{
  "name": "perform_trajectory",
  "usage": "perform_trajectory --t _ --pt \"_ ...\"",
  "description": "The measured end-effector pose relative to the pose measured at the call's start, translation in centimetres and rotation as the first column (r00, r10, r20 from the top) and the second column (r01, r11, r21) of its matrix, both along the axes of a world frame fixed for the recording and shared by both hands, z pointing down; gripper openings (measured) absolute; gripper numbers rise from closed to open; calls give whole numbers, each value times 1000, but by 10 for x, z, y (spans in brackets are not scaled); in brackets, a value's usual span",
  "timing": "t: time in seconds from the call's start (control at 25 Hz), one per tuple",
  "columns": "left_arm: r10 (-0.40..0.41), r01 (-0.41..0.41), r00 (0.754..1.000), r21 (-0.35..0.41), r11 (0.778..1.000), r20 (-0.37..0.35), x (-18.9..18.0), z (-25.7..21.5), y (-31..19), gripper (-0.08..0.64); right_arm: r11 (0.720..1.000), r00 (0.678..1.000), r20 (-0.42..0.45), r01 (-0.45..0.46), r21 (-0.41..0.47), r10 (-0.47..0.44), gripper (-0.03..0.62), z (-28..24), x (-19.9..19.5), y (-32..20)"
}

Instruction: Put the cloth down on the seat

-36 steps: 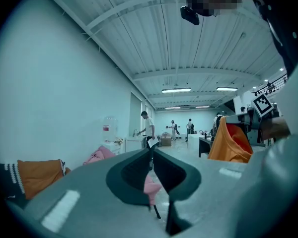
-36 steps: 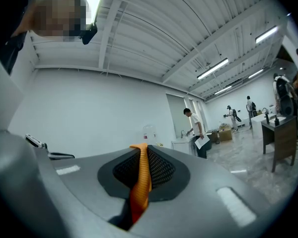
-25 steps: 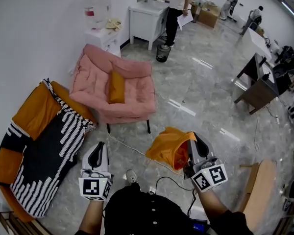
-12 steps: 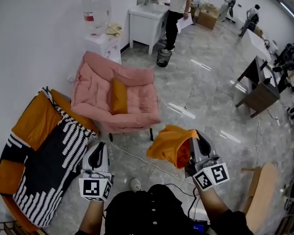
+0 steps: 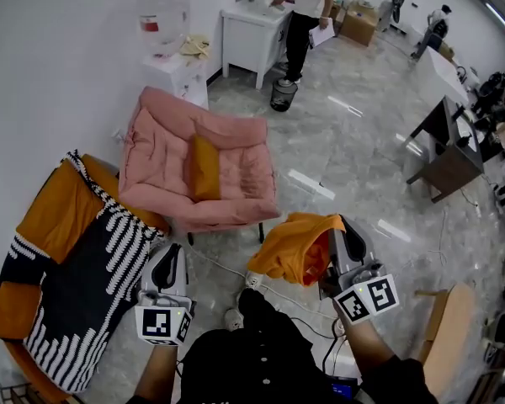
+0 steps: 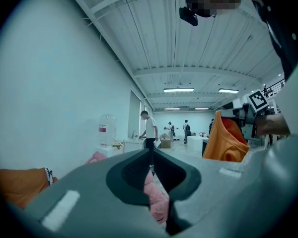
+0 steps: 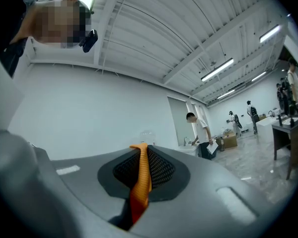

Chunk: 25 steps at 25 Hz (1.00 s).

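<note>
Two hand-held grippers [image 5: 172, 251] [image 5: 341, 234], one cloth [image 5: 286, 247], two seats [image 5: 240, 175] [image 5: 76, 259]

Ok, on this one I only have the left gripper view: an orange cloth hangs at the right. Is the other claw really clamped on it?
Observer: Yes. The right gripper view shows the right claw shut on a fold of the orange cloth.
Operator: And the pink shape low in my view?
Observer: The head view shows a pink armchair with an orange cushion propped upright on its seat.
Operator: Is the cloth over that seat?
Observer: No. In the head view it hangs above the floor, short of the chair's front edge.
</note>
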<state>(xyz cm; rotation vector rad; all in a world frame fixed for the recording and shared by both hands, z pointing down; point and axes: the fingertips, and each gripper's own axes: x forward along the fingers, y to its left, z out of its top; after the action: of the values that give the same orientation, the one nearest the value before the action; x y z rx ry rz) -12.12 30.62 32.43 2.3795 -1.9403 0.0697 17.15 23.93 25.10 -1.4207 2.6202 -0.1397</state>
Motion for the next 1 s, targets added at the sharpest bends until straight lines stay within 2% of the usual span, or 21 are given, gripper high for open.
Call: perform_trajectory --t 0.52,1.0 --pt "-41 40 999 27 999 11 -14 -9 -126 25 996 998 22 65 62 -66 38 -25 -26 -138" --pt "-89 88 996 18 996 26 -4 -14 -206 25 992 992 34 124 17 -124 37 -9 -32 -233"
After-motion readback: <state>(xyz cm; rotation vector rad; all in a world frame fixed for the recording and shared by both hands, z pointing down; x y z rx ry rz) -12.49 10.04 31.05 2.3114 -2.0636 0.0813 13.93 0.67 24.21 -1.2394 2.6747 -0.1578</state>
